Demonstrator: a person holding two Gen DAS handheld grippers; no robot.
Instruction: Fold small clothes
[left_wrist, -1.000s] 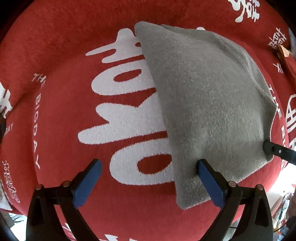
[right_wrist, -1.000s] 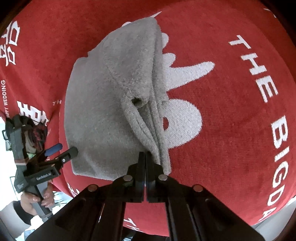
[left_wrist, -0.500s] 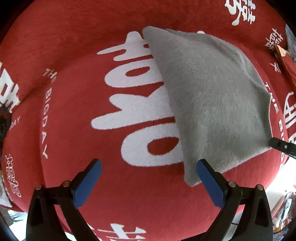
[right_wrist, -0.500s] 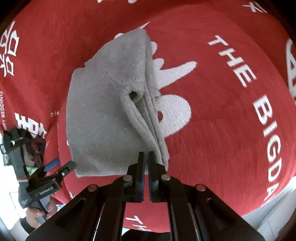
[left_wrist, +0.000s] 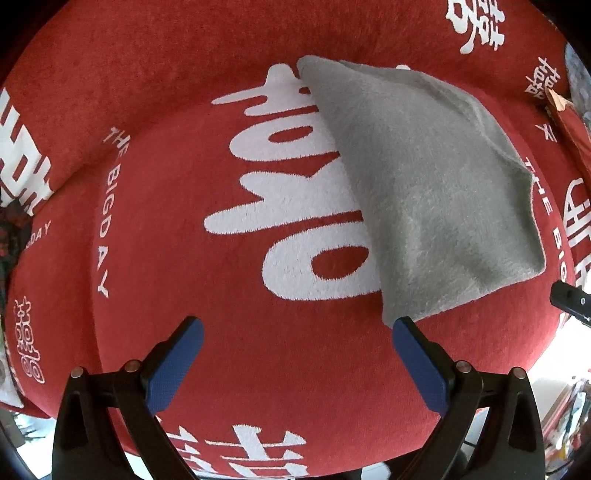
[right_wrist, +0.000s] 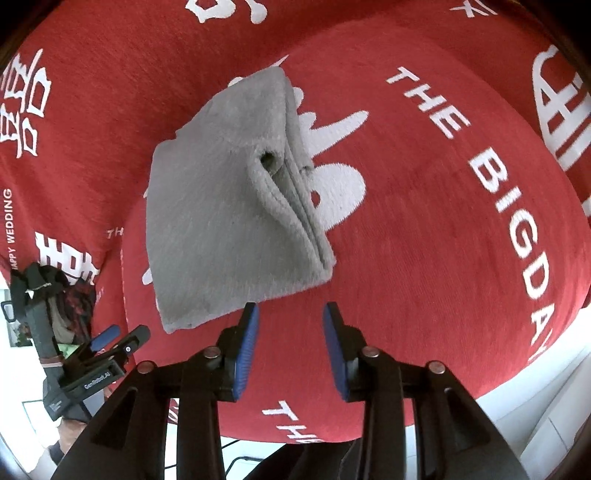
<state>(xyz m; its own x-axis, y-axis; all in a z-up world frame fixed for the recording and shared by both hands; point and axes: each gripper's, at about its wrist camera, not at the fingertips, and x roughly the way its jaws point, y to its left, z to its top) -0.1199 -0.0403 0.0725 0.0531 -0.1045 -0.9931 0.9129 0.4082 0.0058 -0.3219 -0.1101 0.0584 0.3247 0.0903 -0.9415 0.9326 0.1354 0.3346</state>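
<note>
Nearest to me on the left wrist view, my left gripper (left_wrist: 295, 332) stands wide apart, blue pads (left_wrist: 173, 365) bare, with nothing between them. It hangs above the red blanket (left_wrist: 184, 221), which carries big white lettering. The near corner of the folded grey cloth (left_wrist: 424, 184) lies just ahead of the left gripper's right-hand finger, and I cannot tell whether it touches the fingertip. From there the cloth spreads forward and to the right, lying flat on the blanket and covering part of the white characters.

On the right wrist view, my right gripper (right_wrist: 290, 314) is parted to a medium gap and holds nothing. The grey cloth (right_wrist: 221, 221) sits just ahead and to the left of it, its near edge close beyond the left-hand fingertip (right_wrist: 247, 332) but apart from it. The layered edges of the fold run along the cloth's right side, with a small opening where the layers gape. The red blanket (right_wrist: 424, 221) stretches ahead and to the right, printed "THE BIGDAY".

Far off to the left in this view, the left gripper (right_wrist: 122, 338) shows at the blanket's edge, beside the cloth's near-left corner.
</note>
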